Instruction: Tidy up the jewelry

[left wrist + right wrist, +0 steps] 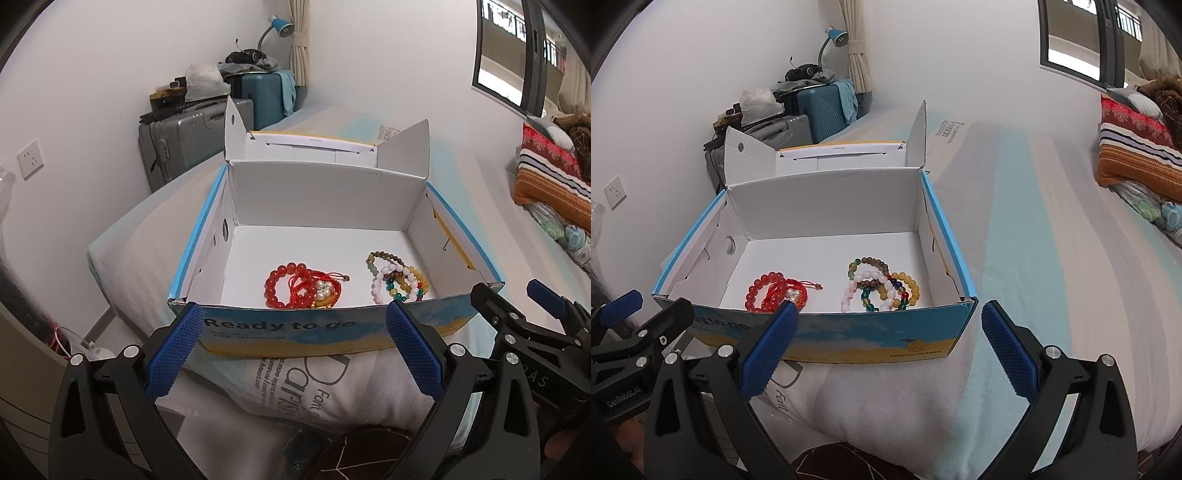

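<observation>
In the box (pixel 827 325), bracelets (pixel 882 288) lying flat.

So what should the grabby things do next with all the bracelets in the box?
Probably close the lid. Both bracelet piles, the red one and the mixed-colour one, already lie inside the box, and both tools, left and right, hang open and empty before its front wall. No jewelry shows outside it.
</observation>
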The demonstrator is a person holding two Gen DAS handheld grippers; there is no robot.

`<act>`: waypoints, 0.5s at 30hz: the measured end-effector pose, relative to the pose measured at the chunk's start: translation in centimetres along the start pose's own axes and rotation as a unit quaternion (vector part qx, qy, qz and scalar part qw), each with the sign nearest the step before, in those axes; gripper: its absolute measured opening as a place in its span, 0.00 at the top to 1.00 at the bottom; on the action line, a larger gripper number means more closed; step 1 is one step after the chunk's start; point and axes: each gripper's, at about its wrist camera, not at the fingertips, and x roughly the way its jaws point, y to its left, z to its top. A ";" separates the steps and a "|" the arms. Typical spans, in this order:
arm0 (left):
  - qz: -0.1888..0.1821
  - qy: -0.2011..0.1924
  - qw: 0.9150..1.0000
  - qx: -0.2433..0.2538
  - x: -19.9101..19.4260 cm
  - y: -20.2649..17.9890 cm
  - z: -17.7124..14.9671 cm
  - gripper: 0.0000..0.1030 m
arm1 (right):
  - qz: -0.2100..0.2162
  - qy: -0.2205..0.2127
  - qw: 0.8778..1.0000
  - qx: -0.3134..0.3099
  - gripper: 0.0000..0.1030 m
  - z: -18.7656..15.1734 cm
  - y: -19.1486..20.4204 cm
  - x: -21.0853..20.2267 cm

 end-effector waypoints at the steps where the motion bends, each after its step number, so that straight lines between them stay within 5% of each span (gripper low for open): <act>1: -0.001 0.000 1.000 0.000 0.0 0.0 0.0 0.06 | 0.000 0.000 1.000 0.000 0.07 0.0 0.0 0.0; 15: 0.011 0.000 1.000 0.015 0.3 -0.5 -0.2 0.06 | -0.002 0.002 1.000 -0.002 0.07 -0.1 -0.1 0.3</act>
